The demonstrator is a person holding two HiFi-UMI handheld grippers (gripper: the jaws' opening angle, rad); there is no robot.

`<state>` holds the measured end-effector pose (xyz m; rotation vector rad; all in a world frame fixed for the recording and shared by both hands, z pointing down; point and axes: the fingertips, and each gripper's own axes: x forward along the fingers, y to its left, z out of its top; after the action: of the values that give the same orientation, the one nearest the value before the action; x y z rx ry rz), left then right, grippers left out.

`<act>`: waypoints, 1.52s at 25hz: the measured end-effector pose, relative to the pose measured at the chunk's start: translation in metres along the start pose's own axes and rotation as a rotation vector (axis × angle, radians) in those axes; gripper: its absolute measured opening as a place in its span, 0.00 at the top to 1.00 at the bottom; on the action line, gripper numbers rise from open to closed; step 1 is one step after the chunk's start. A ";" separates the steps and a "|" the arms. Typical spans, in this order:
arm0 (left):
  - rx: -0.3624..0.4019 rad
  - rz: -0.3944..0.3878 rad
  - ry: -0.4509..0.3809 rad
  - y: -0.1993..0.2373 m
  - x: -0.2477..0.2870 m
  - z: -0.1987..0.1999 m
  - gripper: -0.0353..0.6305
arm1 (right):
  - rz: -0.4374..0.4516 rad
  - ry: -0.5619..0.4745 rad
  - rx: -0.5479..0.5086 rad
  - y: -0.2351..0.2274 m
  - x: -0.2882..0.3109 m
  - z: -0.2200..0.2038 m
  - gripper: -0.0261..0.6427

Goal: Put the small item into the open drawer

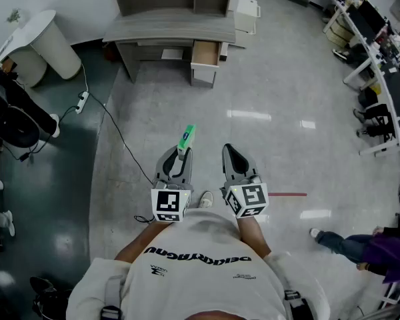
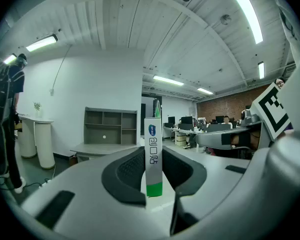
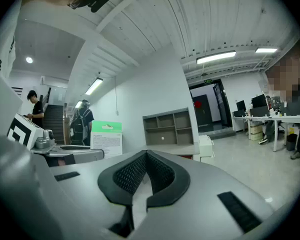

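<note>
A small white box with a green end [image 1: 187, 141] stands upright between the jaws of my left gripper [image 1: 179, 155], which is shut on it. In the left gripper view the box [image 2: 153, 139] rises from between the dark pads [image 2: 127, 171]. My right gripper [image 1: 232, 151] hangs beside it, shut with nothing held; its pad tips meet in the right gripper view [image 3: 146, 154]. The grey desk [image 1: 170, 29] stands across the floor ahead, its drawer [image 1: 205, 53] pulled open on the right side. Both grippers are well short of it.
A white round table [image 1: 50, 42] stands at the far left, with a power strip and cable [image 1: 83, 101] on the floor. A white cabinet [image 1: 247, 9] adjoins the desk. Office desks [image 1: 380, 79] line the right. A person's leg [image 1: 337, 241] is at right.
</note>
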<state>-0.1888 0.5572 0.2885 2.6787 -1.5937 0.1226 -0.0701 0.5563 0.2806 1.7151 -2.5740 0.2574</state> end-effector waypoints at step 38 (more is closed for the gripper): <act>-0.028 0.016 0.084 0.075 0.331 0.001 0.80 | 0.015 0.054 0.026 -0.210 0.261 0.040 0.92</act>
<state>-0.0976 0.2314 0.3121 2.6032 -1.5811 0.2086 0.0241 0.2328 0.2981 1.6730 -2.5573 0.3341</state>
